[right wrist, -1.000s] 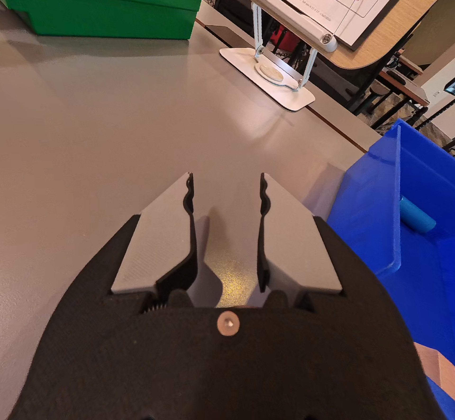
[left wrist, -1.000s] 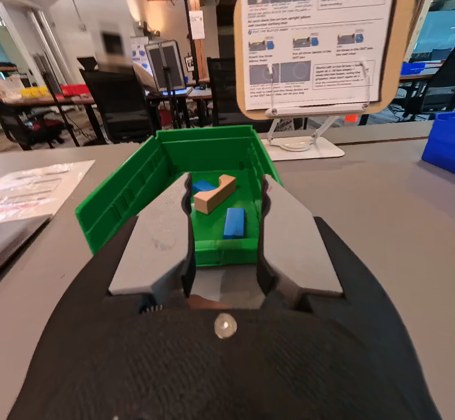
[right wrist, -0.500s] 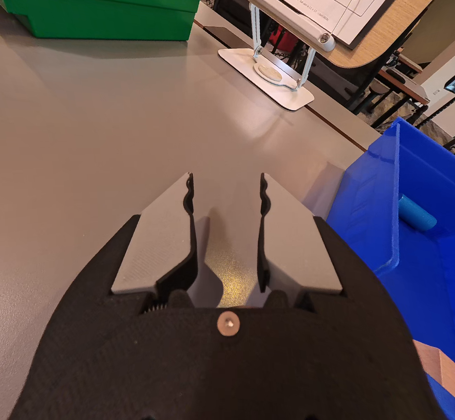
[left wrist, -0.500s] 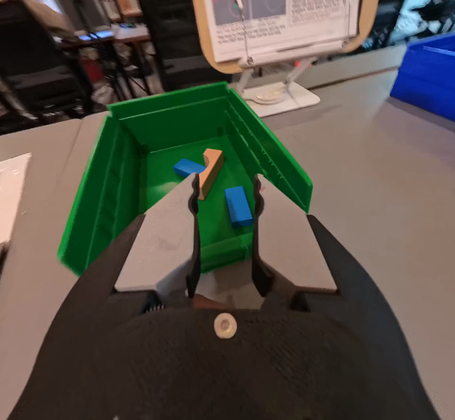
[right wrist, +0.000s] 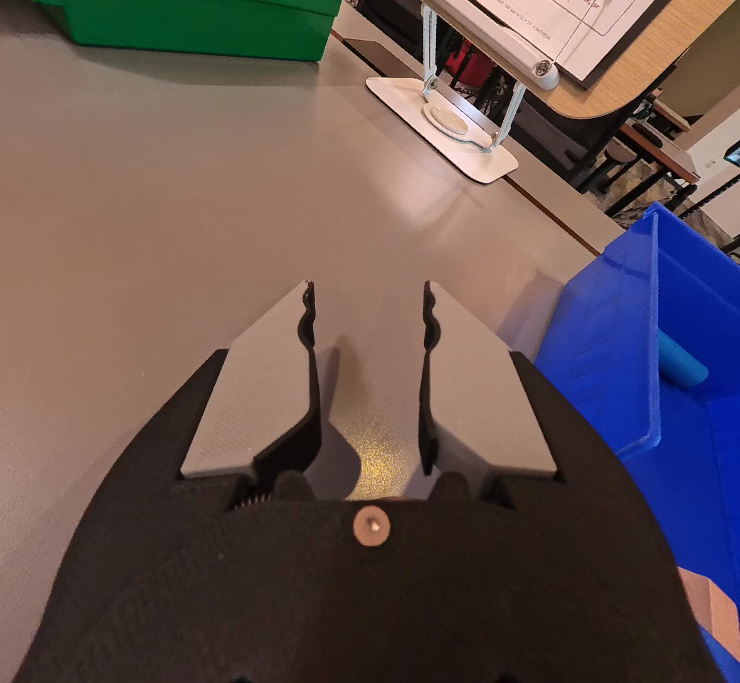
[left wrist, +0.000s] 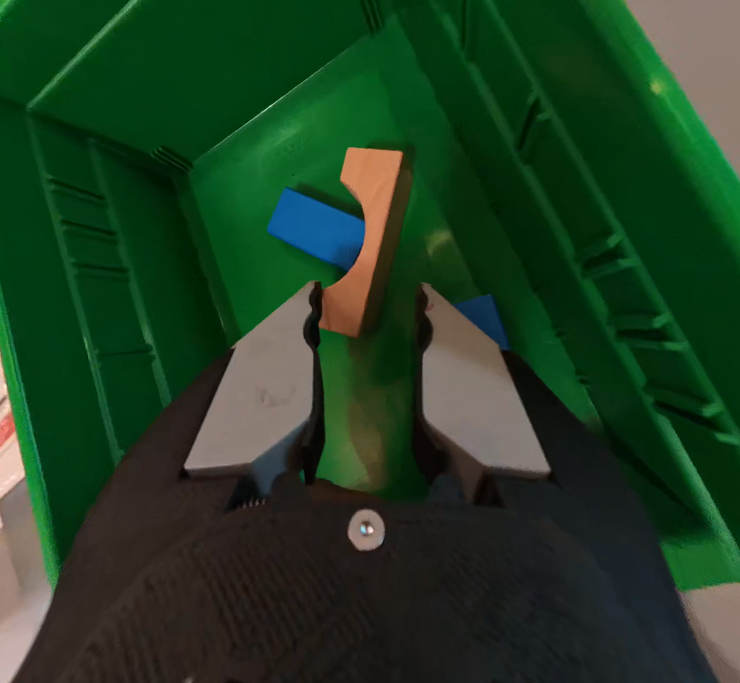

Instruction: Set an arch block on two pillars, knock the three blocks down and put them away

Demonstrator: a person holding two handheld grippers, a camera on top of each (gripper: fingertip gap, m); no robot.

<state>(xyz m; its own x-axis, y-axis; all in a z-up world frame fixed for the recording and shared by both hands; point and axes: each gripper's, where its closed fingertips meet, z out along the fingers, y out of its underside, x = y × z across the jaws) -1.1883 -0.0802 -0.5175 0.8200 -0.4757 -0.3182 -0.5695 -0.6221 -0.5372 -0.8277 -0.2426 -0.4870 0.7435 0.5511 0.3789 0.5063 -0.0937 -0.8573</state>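
Early days here: nothing is built yet, by my read. Your left claw (left wrist: 367, 305) is down inside the green bin (left wrist: 120, 151), its fingers (left wrist: 276, 351) apart and clamped on nothing. The near end of the tan arch block (left wrist: 370, 239) sits between the tips, hard up by the left one, with clear green floor showing between it and the right one, so that's a line-up, not a grip.

All three blocks lie flat on the bin floor. One blue pillar block (left wrist: 316, 229) rests to the left of the arch with its end tucked into the curved cutout. The second blue pillar block (left wrist: 482, 319) peeks out just right of your right fingertip, mostly hidden behind it.

Moving right, the grey surface (right wrist: 200, 203) between the bins carries no blocks. Your right claw (right wrist: 368, 303) hangs low over it, fingers spread, holding nothing. At the far right stands the blue bin (right wrist: 600, 343), with a teal cylinder (right wrist: 680, 365) lying in it.

So everything is ahead of you, I'd say: lift the pieces out, stand two pillars, cap them with the arch, knock them down, put them away.
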